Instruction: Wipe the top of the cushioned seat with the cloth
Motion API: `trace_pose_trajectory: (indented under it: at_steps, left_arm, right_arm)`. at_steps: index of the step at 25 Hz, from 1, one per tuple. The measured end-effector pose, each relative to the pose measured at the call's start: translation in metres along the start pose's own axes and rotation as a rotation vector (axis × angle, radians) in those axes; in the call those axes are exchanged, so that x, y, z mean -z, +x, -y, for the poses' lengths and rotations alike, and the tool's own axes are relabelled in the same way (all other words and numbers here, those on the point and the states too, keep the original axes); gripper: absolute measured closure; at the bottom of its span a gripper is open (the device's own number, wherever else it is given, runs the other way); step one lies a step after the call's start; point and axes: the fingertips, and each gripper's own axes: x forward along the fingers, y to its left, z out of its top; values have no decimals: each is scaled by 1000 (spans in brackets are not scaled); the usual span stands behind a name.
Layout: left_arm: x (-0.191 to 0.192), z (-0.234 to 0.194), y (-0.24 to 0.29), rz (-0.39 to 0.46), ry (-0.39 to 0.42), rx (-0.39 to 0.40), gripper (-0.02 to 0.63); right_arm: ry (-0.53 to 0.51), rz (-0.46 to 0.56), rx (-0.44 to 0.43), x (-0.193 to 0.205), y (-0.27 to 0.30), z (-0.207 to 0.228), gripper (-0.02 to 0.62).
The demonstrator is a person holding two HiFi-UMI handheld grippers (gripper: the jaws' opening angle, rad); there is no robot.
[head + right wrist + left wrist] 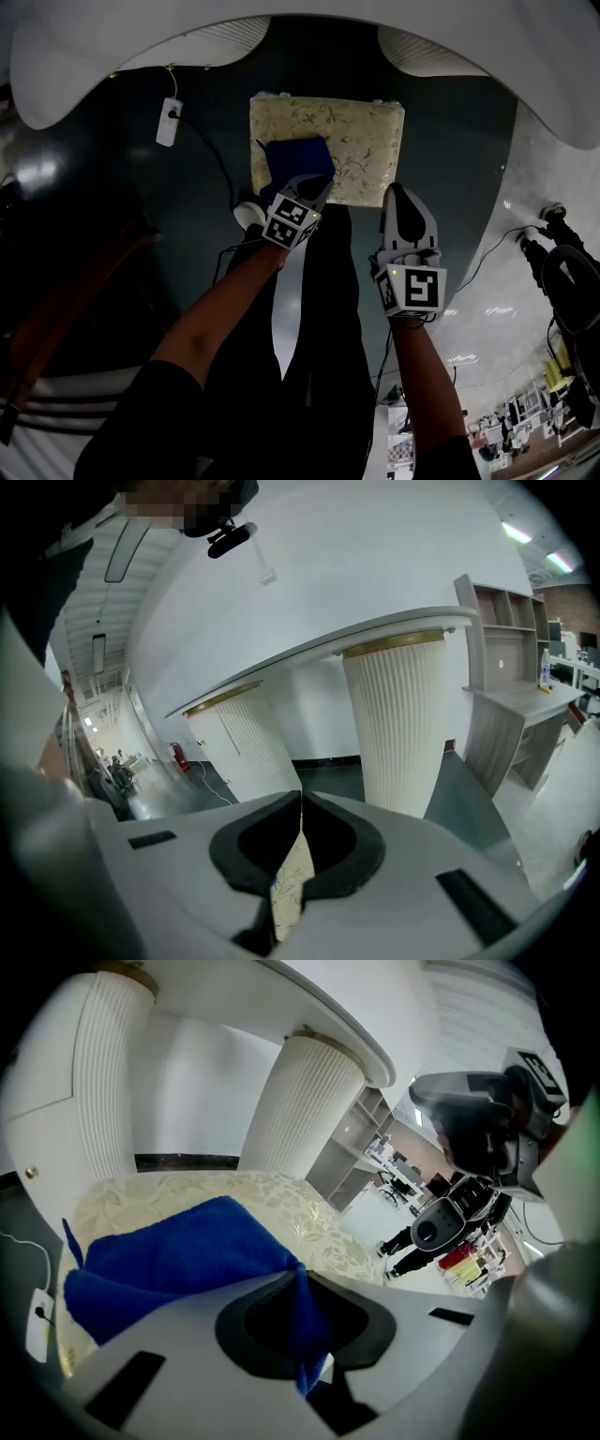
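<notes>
Cushioned seat [361, 141] lies upper centre in the head view, with the blue cloth [291, 159] on its left part under the left gripper [315, 187] and the right gripper [398, 192] at its near edge. Left gripper view: the jaws are clamped on a cloth fold, so it is best dragged flat towards the bare fabric. Right gripper view: the jaws are together and best kept clear.

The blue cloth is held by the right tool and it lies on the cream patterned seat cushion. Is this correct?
Not quite: the tool is wrong. The blue cloth is held by the left tool, whose jaws are shut on a fold of it, as the left gripper view shows. It does lie on the cream patterned seat cushion.
</notes>
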Motion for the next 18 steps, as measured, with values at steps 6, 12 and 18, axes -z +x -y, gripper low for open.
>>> trace_pose_trajectory:
  at_steps: [6, 12, 18]
  left_arm:
    - [-5, 20, 15, -14, 8, 28, 570]
    - [-10, 35, 27, -25, 22, 54, 571]
    - [-12, 53, 40, -46, 11, 101, 570]
  right_arm:
    - [32, 2, 33, 7, -8, 18, 558]
    - [50, 1, 69, 12, -21, 38, 558]
    - [77, -8, 109, 17, -28, 58, 558]
